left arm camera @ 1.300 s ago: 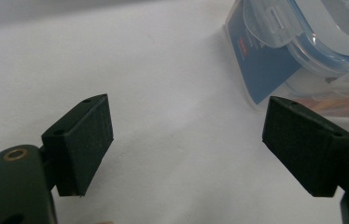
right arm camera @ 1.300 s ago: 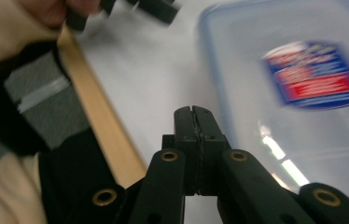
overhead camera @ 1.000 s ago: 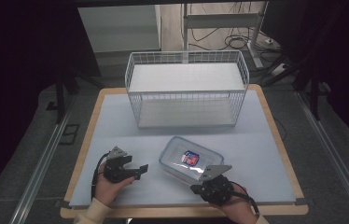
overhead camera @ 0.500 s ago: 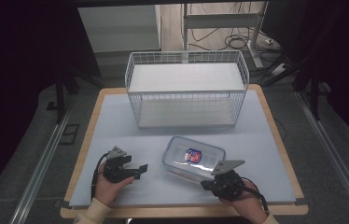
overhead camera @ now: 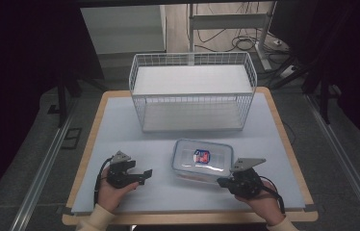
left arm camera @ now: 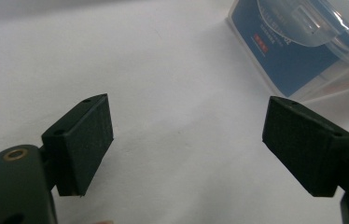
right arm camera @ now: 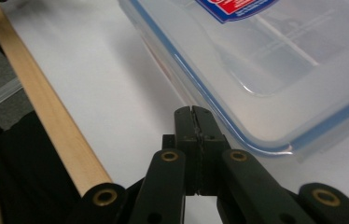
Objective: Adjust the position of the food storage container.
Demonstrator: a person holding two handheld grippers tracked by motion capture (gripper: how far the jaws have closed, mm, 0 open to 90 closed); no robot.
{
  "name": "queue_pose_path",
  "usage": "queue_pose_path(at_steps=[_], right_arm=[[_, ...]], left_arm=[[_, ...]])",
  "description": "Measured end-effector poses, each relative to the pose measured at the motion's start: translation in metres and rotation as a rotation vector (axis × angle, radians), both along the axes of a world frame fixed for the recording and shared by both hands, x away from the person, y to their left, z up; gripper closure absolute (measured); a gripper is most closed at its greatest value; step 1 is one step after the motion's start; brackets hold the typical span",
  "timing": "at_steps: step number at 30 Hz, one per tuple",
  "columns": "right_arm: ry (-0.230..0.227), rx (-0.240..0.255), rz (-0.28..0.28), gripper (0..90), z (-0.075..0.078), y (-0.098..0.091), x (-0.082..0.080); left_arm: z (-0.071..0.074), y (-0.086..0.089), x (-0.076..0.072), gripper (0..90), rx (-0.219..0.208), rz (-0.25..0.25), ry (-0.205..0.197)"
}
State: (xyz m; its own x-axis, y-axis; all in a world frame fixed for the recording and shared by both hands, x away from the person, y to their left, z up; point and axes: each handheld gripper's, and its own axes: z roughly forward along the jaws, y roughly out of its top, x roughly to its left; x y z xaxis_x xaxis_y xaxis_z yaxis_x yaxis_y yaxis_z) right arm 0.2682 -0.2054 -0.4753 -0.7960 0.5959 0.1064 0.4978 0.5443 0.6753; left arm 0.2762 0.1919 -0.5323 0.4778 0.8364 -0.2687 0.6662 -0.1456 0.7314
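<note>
A clear plastic container [overhead camera: 202, 161] with a blue-rimmed lid and a red-and-blue label lies flat on the pale table mat. My right gripper [overhead camera: 223, 182] sits at its near right corner. In the right gripper view the jaws [right arm camera: 194, 112] are pressed together with nothing between them, tips just beside the container's rim [right arm camera: 275, 140]. My left gripper [overhead camera: 145, 175] rests on the mat left of the container, pointing toward it. In the left gripper view it [left arm camera: 186, 126] stands wide open and empty, the container [left arm camera: 298, 46] ahead at upper right.
A white wire basket [overhead camera: 192, 91] stands at the back middle of the table. The table's wooden edge [right arm camera: 37, 102] runs close to my right gripper. Dark floor, metal rails and cables surround the table.
My right gripper has slid to the right along the container's near side, jaws staying shut. The left gripper and the container have not moved.
</note>
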Motion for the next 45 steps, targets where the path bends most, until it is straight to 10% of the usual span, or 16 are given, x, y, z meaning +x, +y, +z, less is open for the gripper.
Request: queue_pose_path(at_steps=[23, 32, 38, 45], right_arm=[[-0.048, 0.024, -0.123, 90.0, 0.005, -0.020, 0.021], [-0.106, 0.086, -0.139, 90.0, 0.019, -0.031, 0.021], [-0.090, 0.159, -0.192, 80.4, 0.020, -0.051, 0.029], [-0.080, 0.205, -0.250, 45.3, 0.024, -0.065, 0.034]], left_arm=[[-0.002, -0.003, 0.002, 16.0, 0.022, -0.009, 0.015], [0.006, -0.005, -0.002, 16.1, 0.044, 0.006, -0.037], [0.015, -0.006, -0.004, 16.1, -0.004, -0.003, -0.043], [0.029, -0.001, -0.004, 16.1, -0.055, 0.013, -0.062]])
